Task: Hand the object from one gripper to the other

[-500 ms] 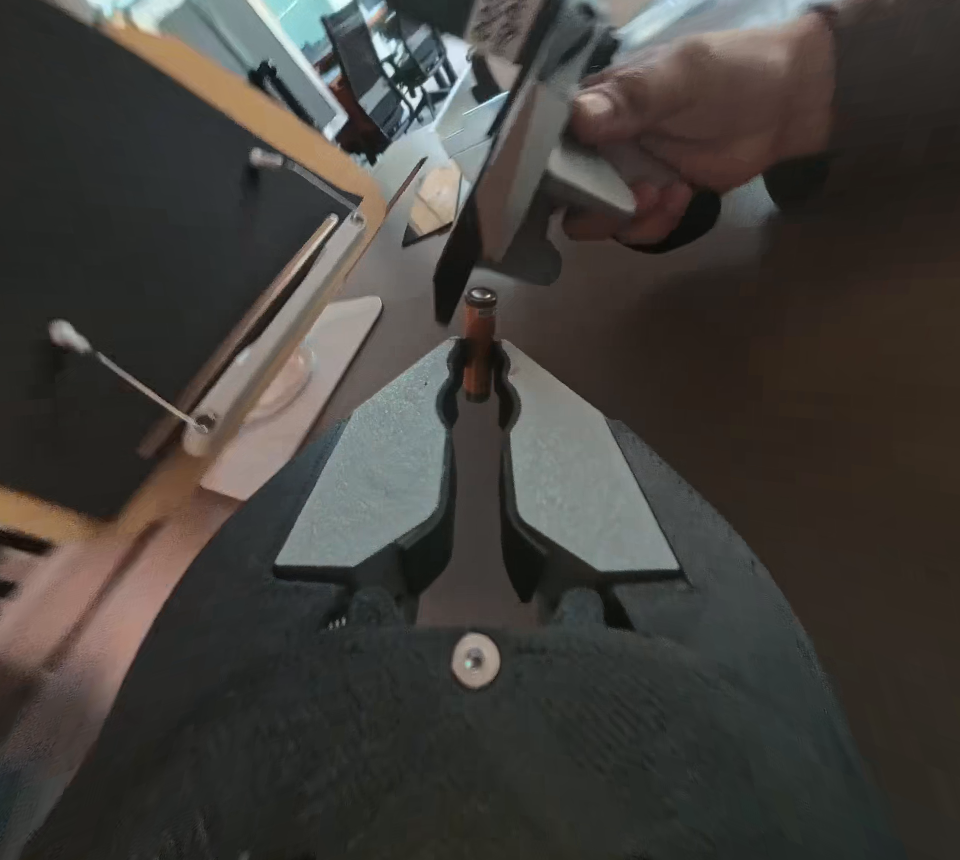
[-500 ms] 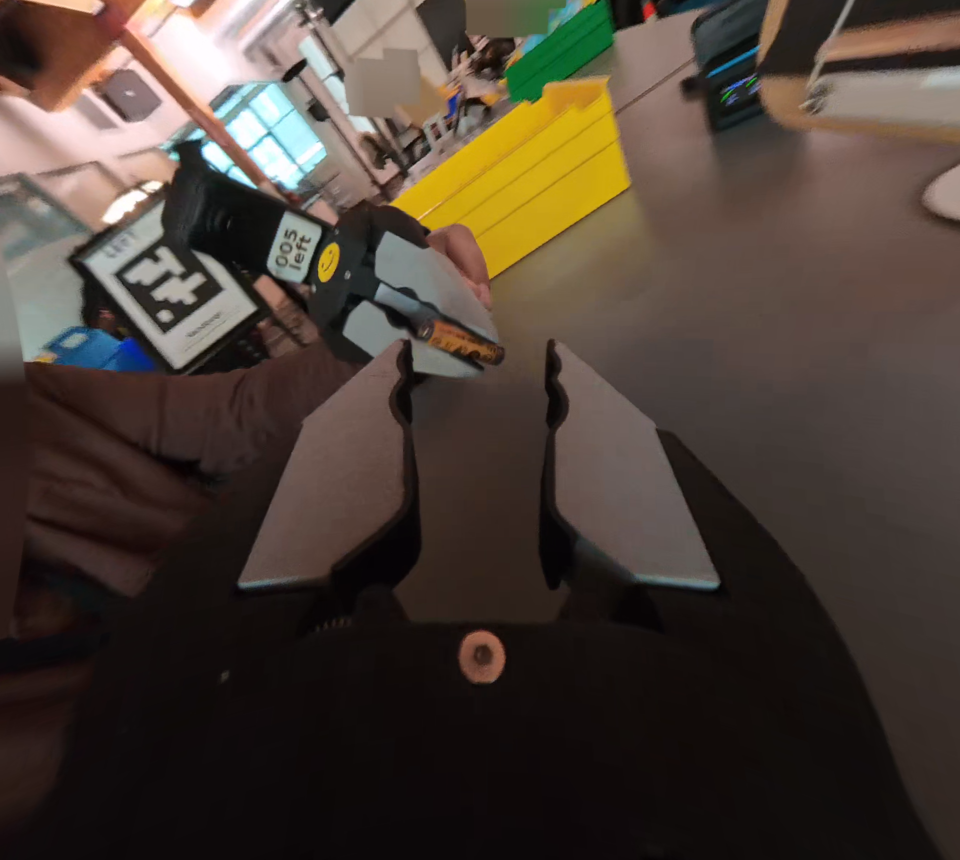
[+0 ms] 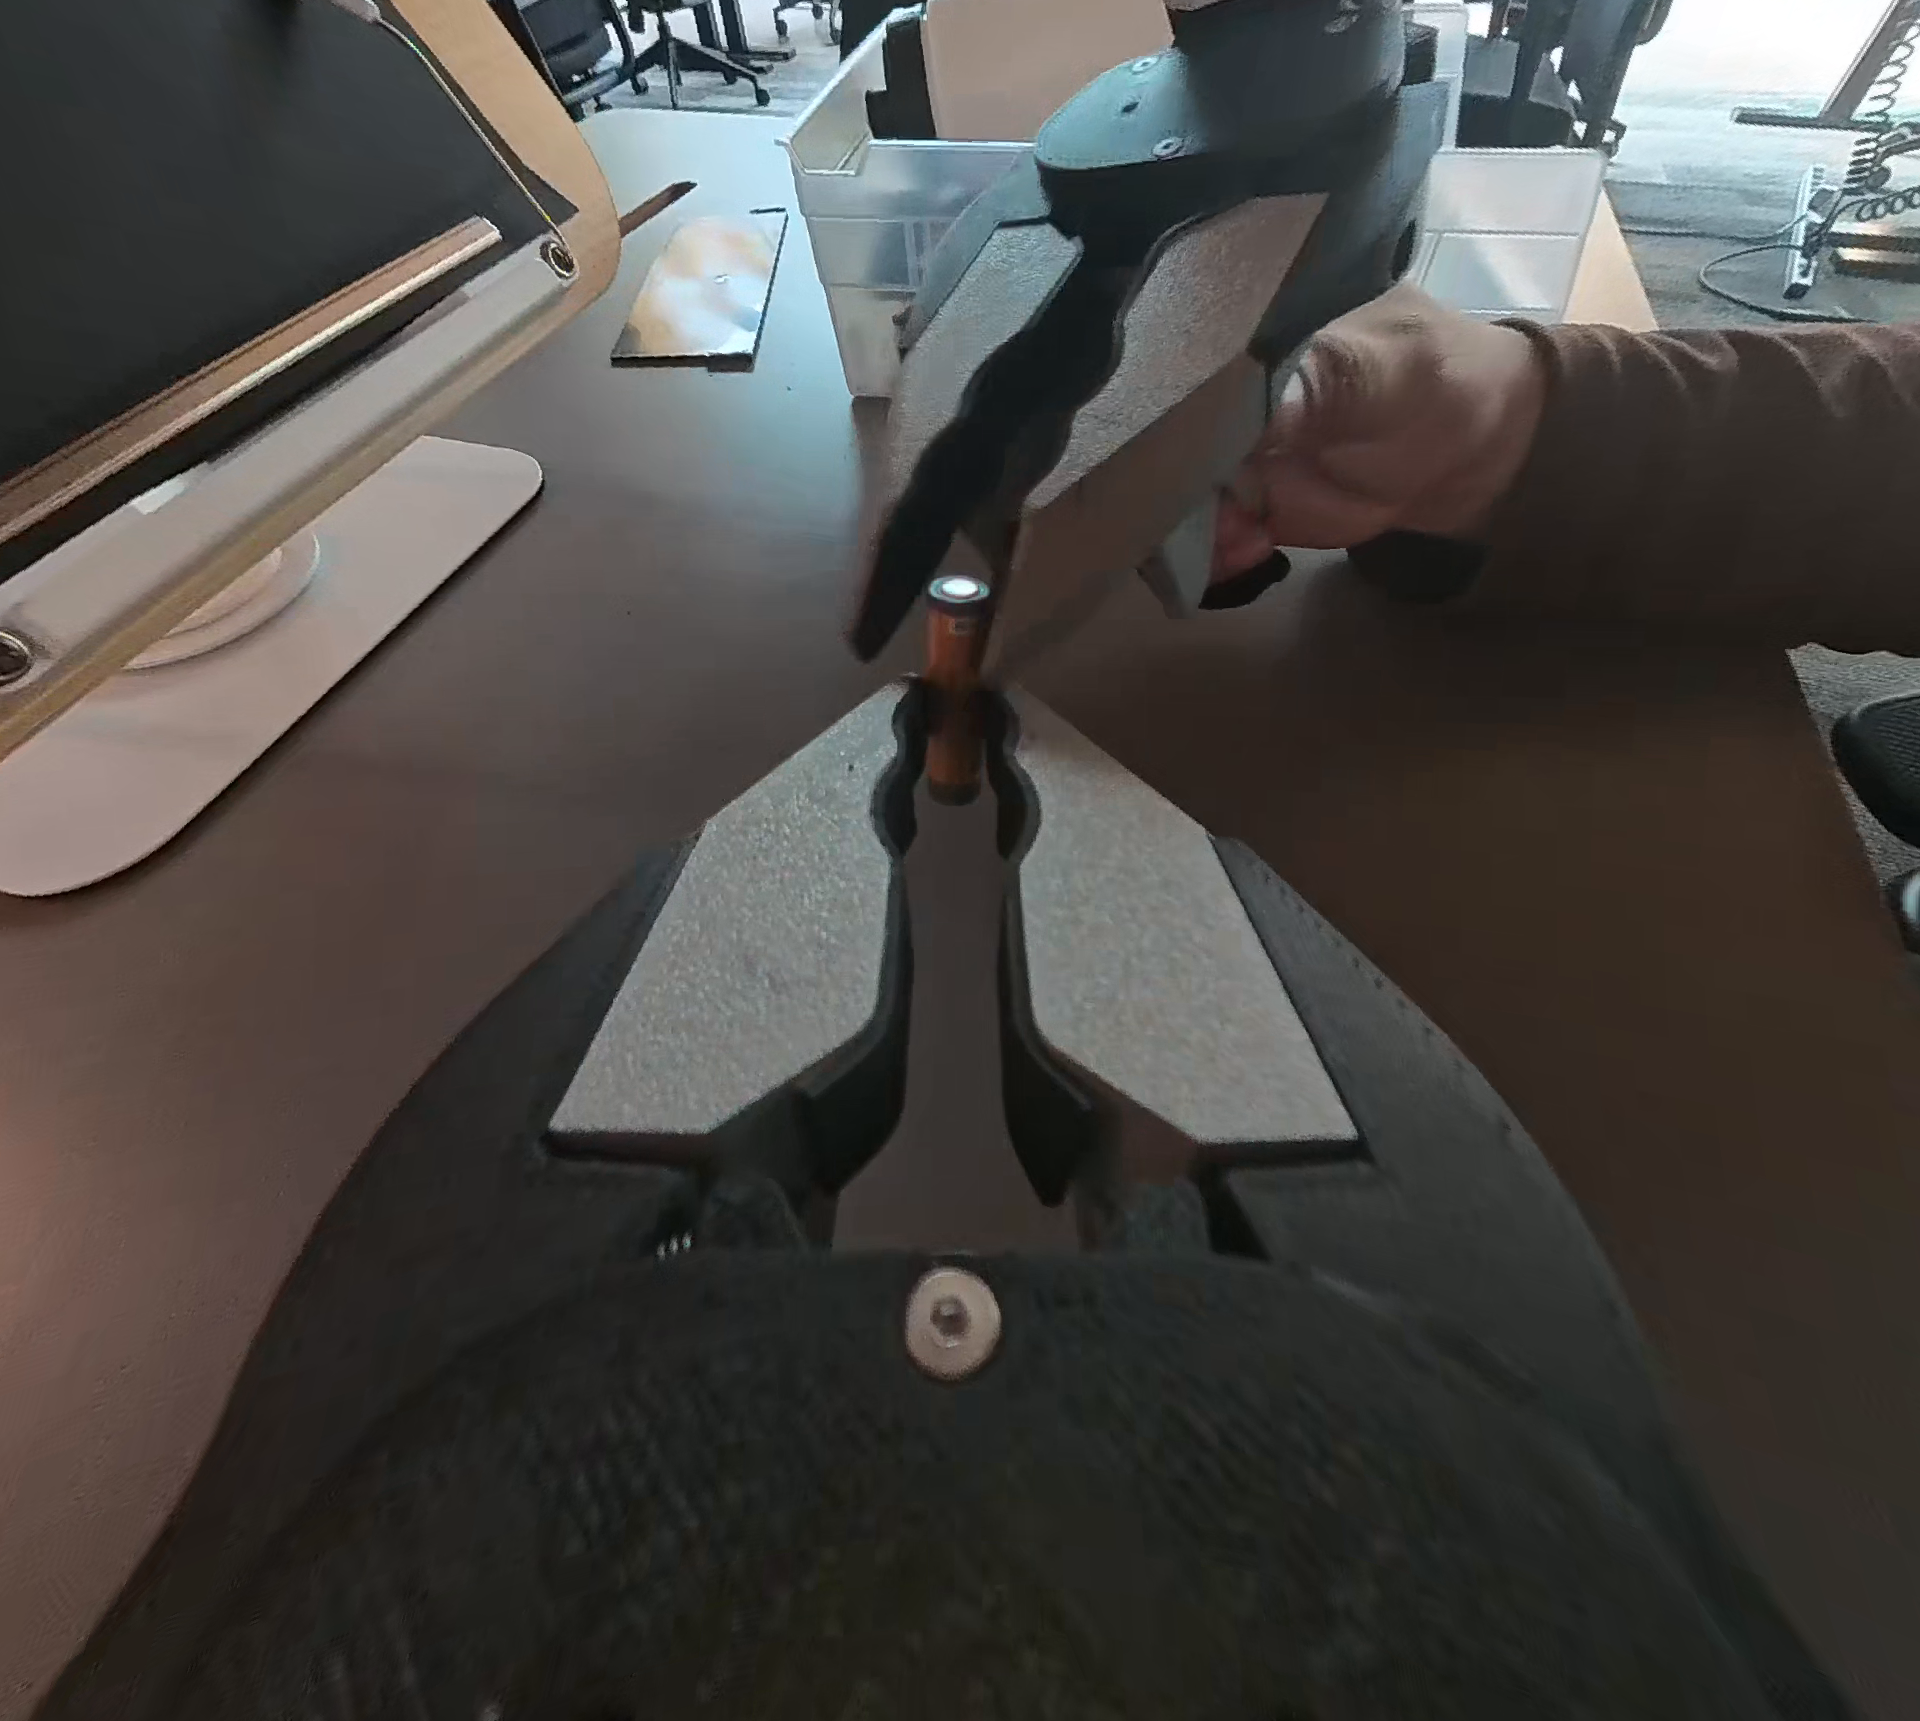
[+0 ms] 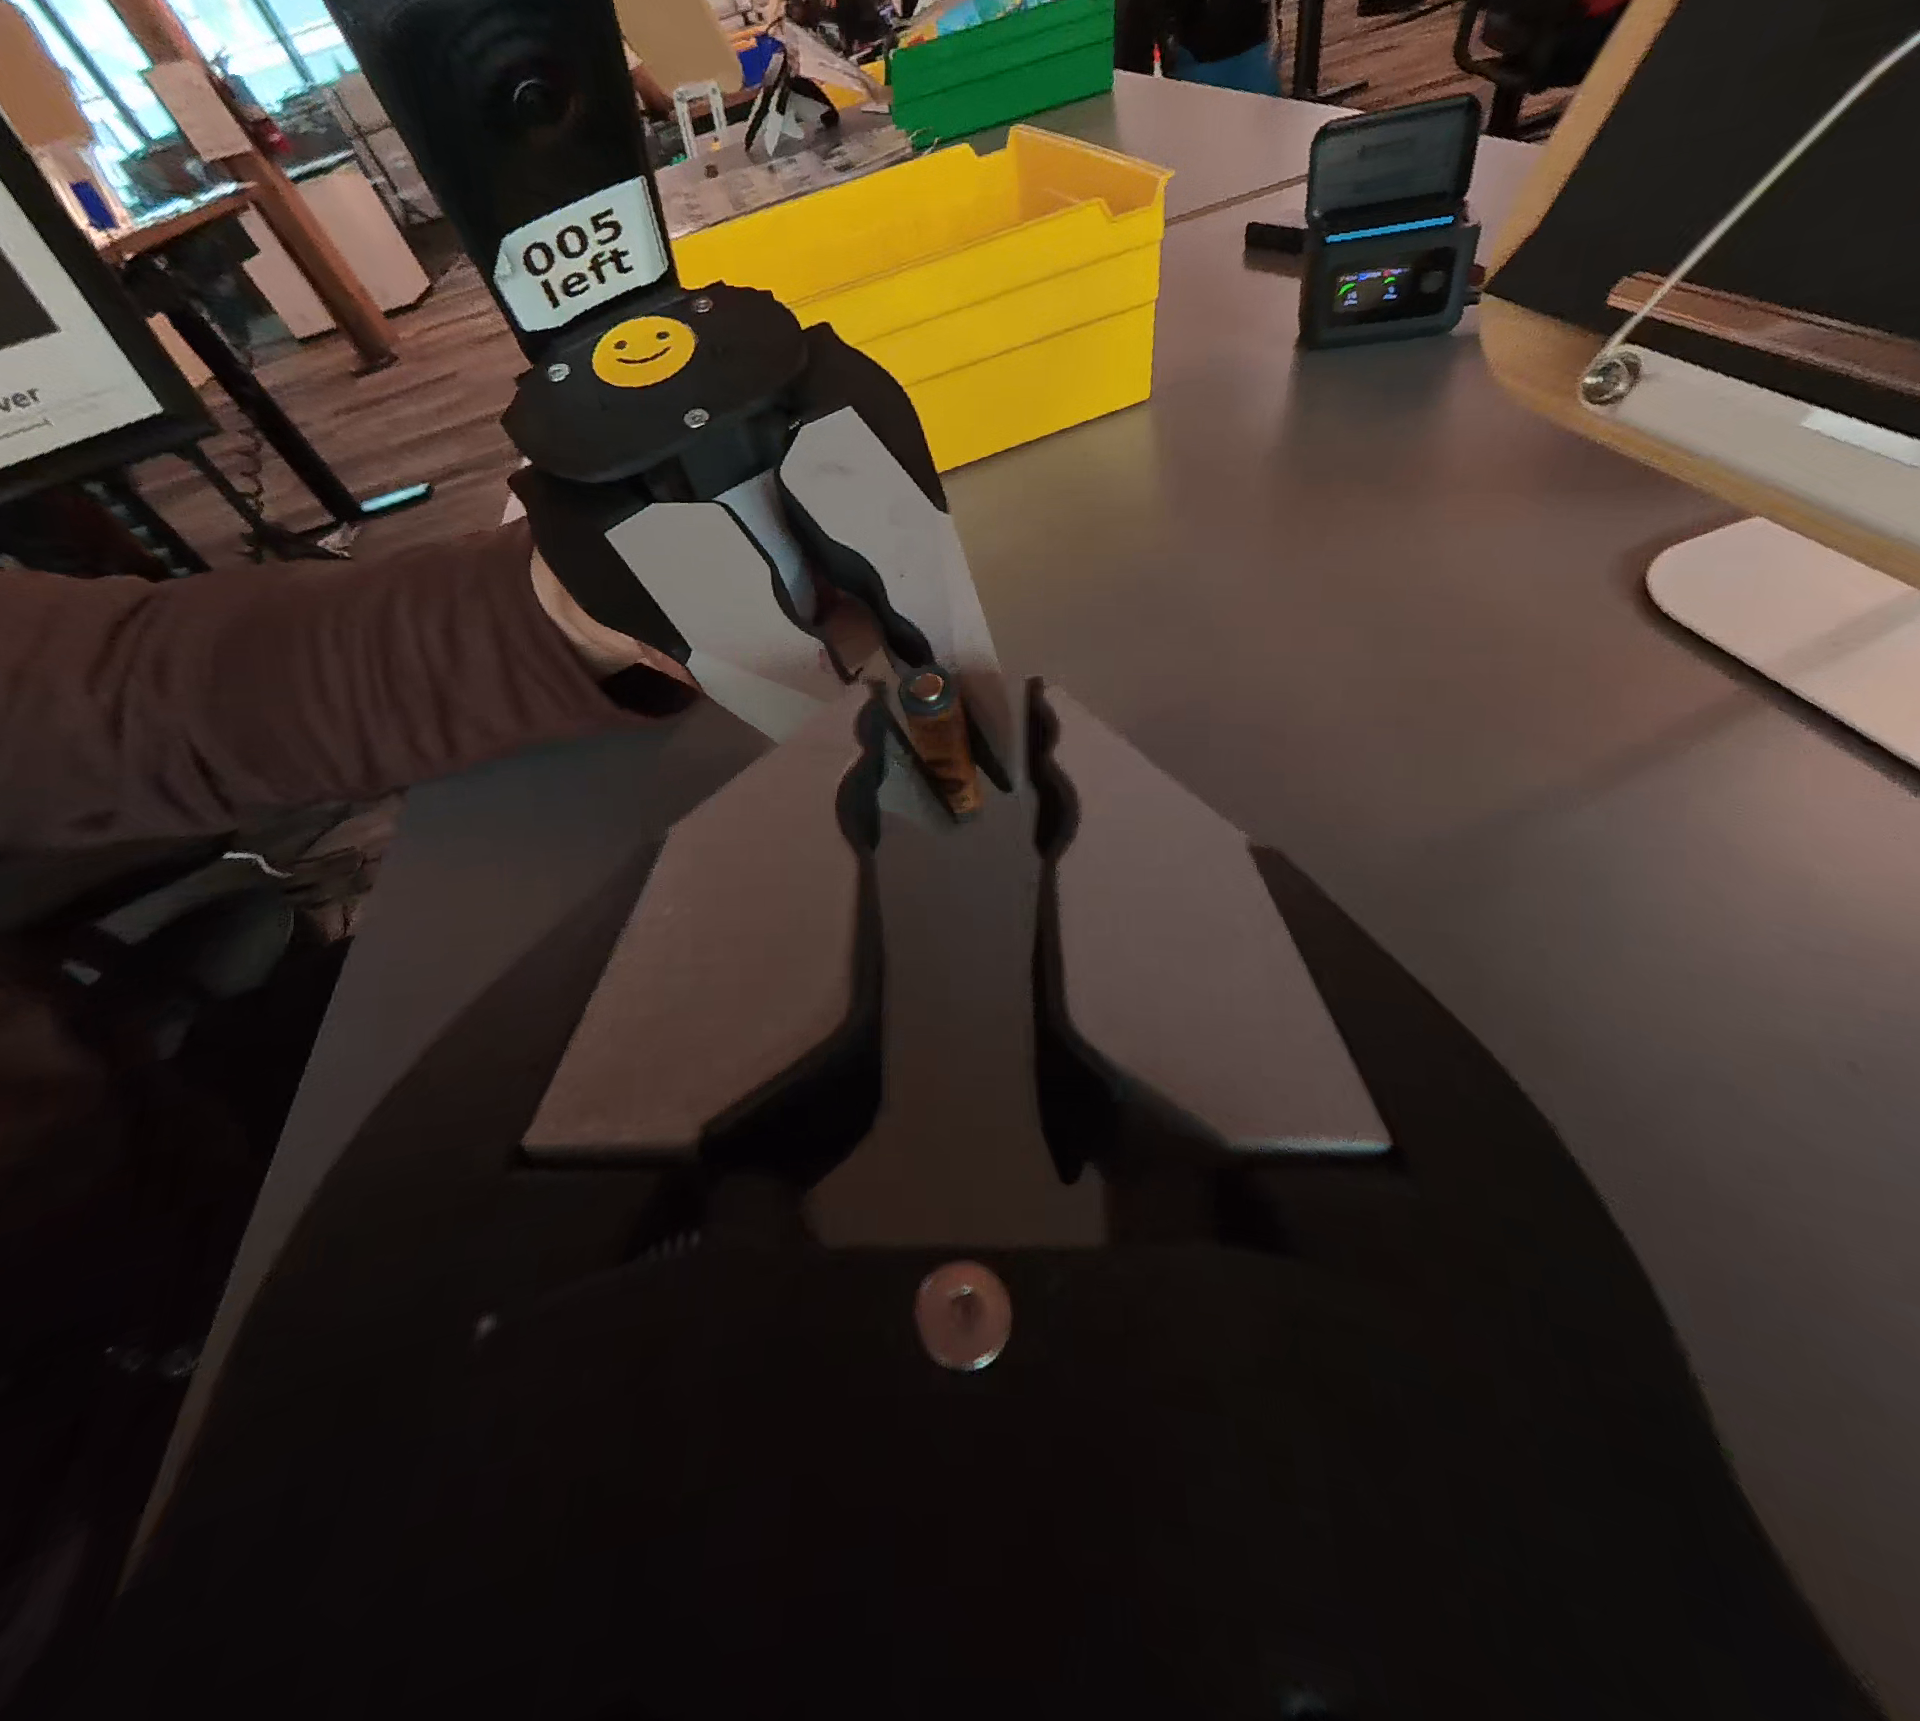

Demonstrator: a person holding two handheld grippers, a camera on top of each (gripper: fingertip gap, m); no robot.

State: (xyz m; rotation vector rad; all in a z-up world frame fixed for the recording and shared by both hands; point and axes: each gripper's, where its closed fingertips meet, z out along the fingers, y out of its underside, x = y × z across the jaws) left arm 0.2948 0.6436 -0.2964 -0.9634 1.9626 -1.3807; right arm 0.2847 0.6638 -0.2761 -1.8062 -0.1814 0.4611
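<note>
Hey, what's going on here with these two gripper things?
A person is passing a small copper-coloured battery between two tools. The left hand-held gripper is shut on the battery's lower part, holding it upright above the dark table. The right hand-held gripper is open, its fingers to either side of the battery's free end, not yet closed on it. So the handover hasn't happened yet.

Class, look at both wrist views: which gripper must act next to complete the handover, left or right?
Right. The right gripper is open with its jaws either side of the battery, which the left gripper holds clamped; closing is its step.
</note>
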